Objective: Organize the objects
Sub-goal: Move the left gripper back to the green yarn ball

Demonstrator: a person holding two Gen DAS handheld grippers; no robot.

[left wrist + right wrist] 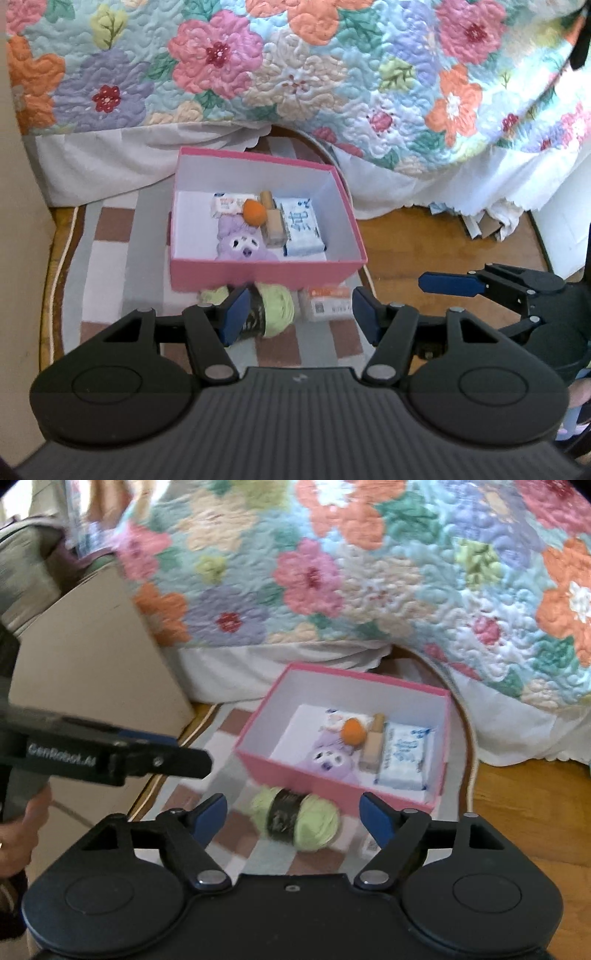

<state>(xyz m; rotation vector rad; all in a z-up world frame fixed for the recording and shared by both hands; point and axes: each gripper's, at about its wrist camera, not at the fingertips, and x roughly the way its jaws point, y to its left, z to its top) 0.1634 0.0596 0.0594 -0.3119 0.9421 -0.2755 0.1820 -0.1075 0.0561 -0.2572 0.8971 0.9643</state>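
A pink box (258,273) with a white inside stands on a checked rug. It holds a purple plush toy (242,243), an orange ball (253,212), a beige bottle (271,225), a blue-and-white tissue pack (303,229) and a smaller packet (227,205). In front of the box lie a green yarn skein (275,310) and an orange-labelled packet (327,302). My left gripper (299,314) hangs open above them and touches nothing. My right gripper (293,812) is open and empty too, above the yarn (317,827) and the box (295,775).
A bed with a floral quilt (295,74) and white skirt rises just behind the box. The rug (110,258) lies on wooden floor (424,251). A beige panel (92,646) stands at the left. A hand (18,830) holds the left gripper.
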